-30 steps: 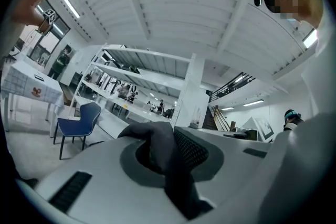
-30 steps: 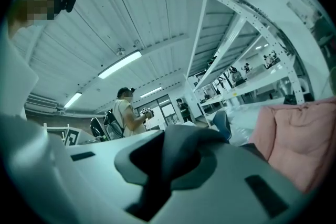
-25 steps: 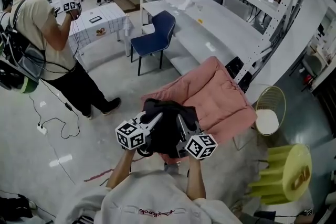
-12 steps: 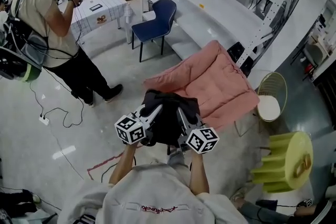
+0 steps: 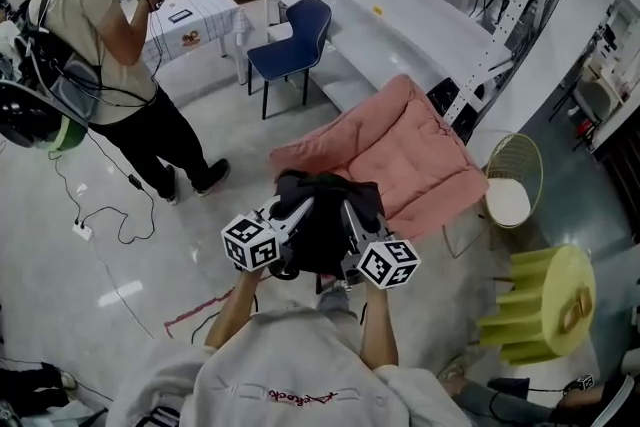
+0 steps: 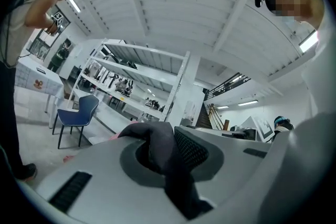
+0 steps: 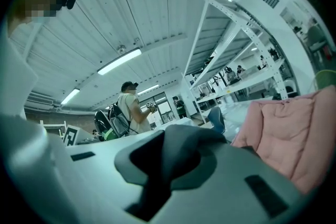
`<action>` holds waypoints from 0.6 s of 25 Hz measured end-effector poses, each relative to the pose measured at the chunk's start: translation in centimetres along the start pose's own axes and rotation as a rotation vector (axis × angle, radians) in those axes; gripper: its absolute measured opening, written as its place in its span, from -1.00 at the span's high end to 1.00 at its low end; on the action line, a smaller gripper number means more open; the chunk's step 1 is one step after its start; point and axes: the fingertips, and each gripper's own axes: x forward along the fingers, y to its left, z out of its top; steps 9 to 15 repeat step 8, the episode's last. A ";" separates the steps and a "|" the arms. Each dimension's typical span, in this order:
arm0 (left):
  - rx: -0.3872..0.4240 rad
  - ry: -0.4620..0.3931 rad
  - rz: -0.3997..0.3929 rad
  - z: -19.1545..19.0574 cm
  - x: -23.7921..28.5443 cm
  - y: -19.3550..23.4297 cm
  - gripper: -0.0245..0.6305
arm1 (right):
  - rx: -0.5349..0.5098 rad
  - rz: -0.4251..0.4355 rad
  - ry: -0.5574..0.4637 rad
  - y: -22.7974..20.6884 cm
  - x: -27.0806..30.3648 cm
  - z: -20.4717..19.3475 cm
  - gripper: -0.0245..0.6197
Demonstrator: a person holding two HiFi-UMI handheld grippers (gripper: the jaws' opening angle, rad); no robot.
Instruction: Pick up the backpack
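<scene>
The black backpack (image 5: 325,220) hangs in the air in front of my chest, between my two grippers and just in front of the pink padded chair (image 5: 410,150). My left gripper (image 5: 298,212) is shut on a dark strap (image 6: 164,157) of the backpack, which folds over and between its jaws. My right gripper (image 5: 349,217) is shut on another dark strap (image 7: 181,157) of the same bag. Both marker cubes sit low in the head view, with the bag's body hidden partly behind the grippers.
A person (image 5: 95,35) with hand-held grippers stands at the left, with cables (image 5: 100,225) on the floor nearby. A blue chair (image 5: 295,40), a cloth-covered table (image 5: 195,25) and long white shelving (image 5: 420,5) lie beyond. A wire chair (image 5: 512,200) and a yellow stool (image 5: 545,315) stand at the right.
Both grippers have carried the backpack a little back from the pink chair toward me. The grips on the straps look the same.
</scene>
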 end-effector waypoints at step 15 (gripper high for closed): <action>-0.019 0.003 0.004 -2.1 3.6 0.6 0.76 | -0.007 0.008 0.011 -4.0 0.0 -0.6 0.76</action>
